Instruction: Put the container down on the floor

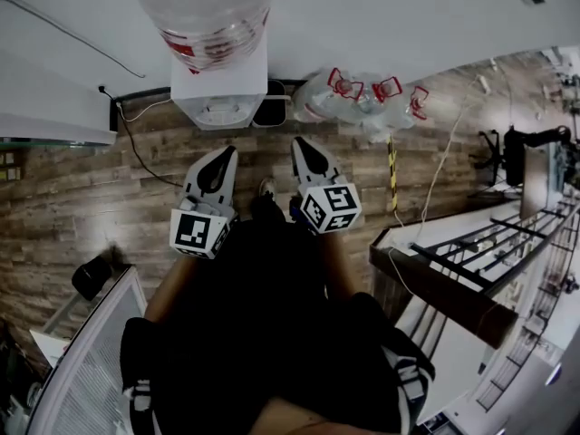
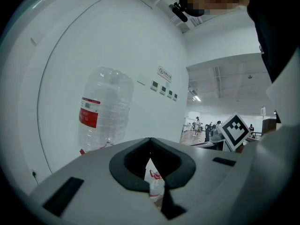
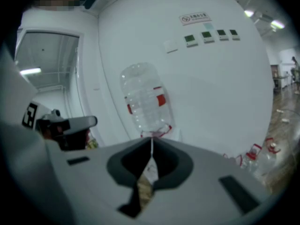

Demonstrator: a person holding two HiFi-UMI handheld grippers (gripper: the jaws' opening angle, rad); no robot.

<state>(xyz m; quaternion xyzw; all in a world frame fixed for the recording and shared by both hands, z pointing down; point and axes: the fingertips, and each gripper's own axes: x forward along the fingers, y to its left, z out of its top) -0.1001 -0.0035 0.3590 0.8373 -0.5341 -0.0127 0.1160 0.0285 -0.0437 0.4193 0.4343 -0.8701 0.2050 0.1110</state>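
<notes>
I see a wood-plank floor (image 1: 72,198) running up to a white wall (image 1: 408,16), with a water dispenser (image 1: 220,98) at top centre. The containers (image 1: 358,98) sit on the floor against the wall, just right of the dispenser. They seem upright, long axis vertical, red handles on top; I can't tell which one the task means. The left gripper (image 1: 221,155) and right gripper (image 1: 303,145) hang at mid-frame, jaws pressed together, gripping nothing.

No wording is legible: the red label (image 2: 89,112) on the water bottle (image 2: 105,109) and the small sign (image 3: 193,18) on the white wall (image 3: 220,74) are too small to read, and the square markers (image 1: 331,208) show only black-and-white patterns.
</notes>
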